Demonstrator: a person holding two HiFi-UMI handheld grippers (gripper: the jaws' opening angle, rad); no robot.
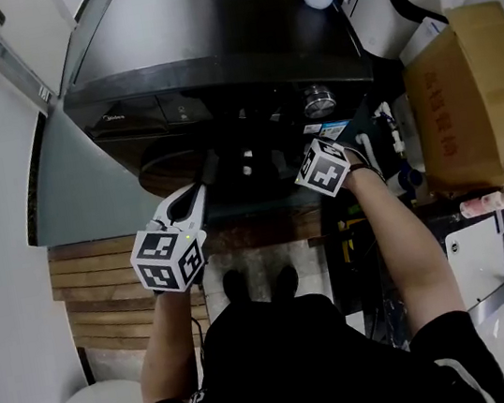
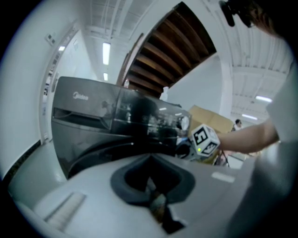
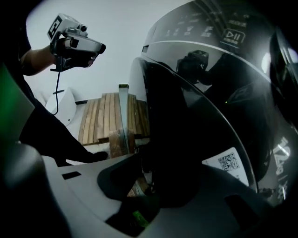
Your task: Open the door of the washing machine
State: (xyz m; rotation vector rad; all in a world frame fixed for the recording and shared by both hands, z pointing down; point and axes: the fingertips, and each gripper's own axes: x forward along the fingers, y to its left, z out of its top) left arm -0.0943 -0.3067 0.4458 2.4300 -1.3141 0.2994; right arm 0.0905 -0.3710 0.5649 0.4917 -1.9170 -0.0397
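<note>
Status: dark grey front-loading washing machine (image 1: 212, 69) sits straight ahead, its round dark-glass door (image 3: 195, 139) on the front face. It doesn't look swung out yet, and I can't tell if the latch has let go.

On the right gripper (image 3: 144, 179), the jaws are about half spread and angled steeply down, with the door's rim sitting in the gap. The wooden slatted floor (image 3: 107, 116) shows through beside one pad, so I judge there's no firm pinch yet.

On the left gripper (image 2: 150, 174), the jaws are together on nothing. It is held in the air in front of the machine, well apart from the door.

How I'd do the grab:
- Seat the rim deeper before clamping. The pads should bite behind the lip, not on the curved glass, which looks slick and would likely slip from a tip-only hold.
- Close until both pads bear, then pull.
- Pull along the door's swing arc rather than straight out. The hinge side isn't clear from these views, so start gently and follow where it gives.
- Keep the left gripper out of the sweep.
</note>
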